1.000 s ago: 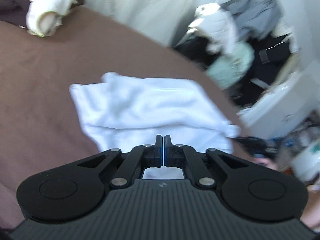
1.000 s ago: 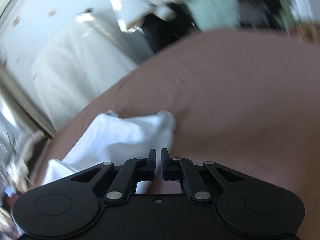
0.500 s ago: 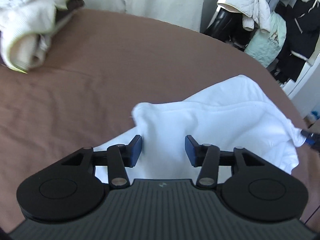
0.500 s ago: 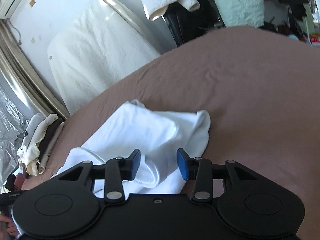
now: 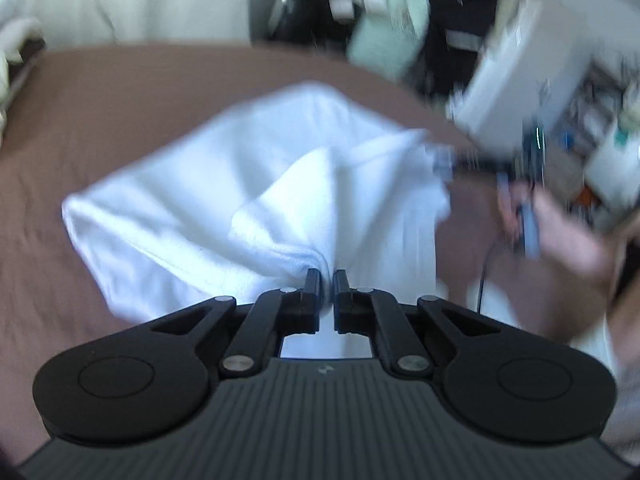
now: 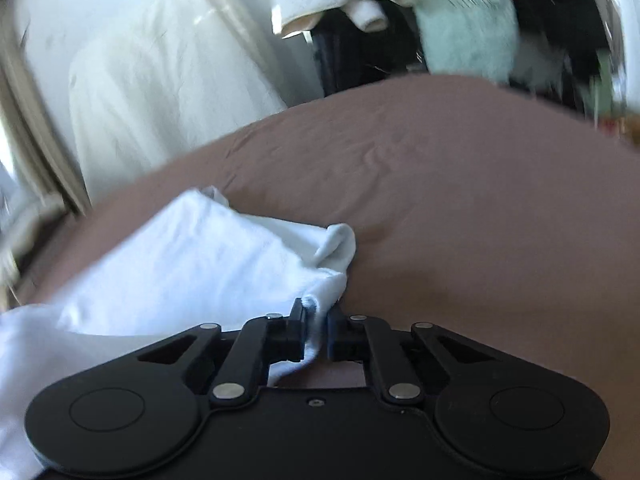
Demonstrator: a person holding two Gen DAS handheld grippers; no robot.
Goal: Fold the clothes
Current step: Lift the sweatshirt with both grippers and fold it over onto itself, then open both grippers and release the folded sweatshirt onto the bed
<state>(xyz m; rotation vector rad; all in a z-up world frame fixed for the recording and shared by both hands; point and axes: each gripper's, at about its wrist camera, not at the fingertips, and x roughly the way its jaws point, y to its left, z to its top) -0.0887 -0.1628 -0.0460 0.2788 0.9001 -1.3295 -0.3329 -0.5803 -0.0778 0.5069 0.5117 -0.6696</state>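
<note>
A white garment (image 5: pixel 240 184) lies rumpled on the brown bed cover (image 5: pixel 120 92). In the left wrist view my left gripper (image 5: pixel 327 276) is closing its jaws on a bunched fold at the garment's near edge, and the pads press on the cloth. In the right wrist view the same white garment (image 6: pixel 192 264) spreads to the left over the brown cover (image 6: pixel 480 220). My right gripper (image 6: pixel 316 308) is also closing, with a corner of the cloth pinched between its pads. A hand (image 5: pixel 560 232) holding that gripper shows blurred at the right of the left wrist view.
Hanging dark and pale-green clothes (image 5: pixel 400 12) crowd the far side of the bed. A grey-white box (image 5: pixel 520 80) stands at the right. A white draped cover (image 6: pixel 160 80) leans beyond the bed's left edge. Cream clothing (image 5: pixel 8 40) lies at the far left.
Both grippers opened wide over the garment half a second ago and have now closed on its cloth. The left wrist view has swung, and both views are motion-blurred.
</note>
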